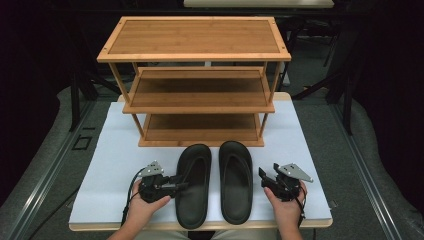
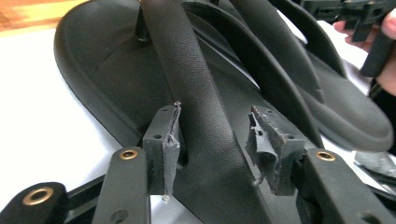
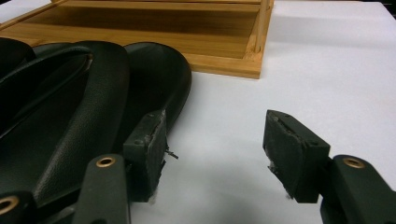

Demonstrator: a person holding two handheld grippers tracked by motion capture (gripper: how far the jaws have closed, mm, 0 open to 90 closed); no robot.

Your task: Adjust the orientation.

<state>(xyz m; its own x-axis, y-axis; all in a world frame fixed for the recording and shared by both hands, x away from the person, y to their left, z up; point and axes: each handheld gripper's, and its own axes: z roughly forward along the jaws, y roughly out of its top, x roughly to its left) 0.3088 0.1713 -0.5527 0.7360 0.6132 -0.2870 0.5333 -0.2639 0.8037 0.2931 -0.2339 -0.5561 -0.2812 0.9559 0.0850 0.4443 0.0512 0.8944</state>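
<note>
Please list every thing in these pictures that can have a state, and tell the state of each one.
left sandal: flat on the table, its strap between the left gripper's jaws.
right sandal: flat, untouched.
shoe rack: upright, every shelf bare.
left gripper: open around the strap.
right gripper: open, nothing between its jaws.

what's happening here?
A person at a table works two hand-held grippers around a pair of black flip-flops lying in front of an empty wooden shoe rack. The left gripper has its jaws either side of the left flip-flop's strap, with a gap on one side, so no firm grip. The right gripper waits open beside the right flip-flop, holding nothing.
</note>
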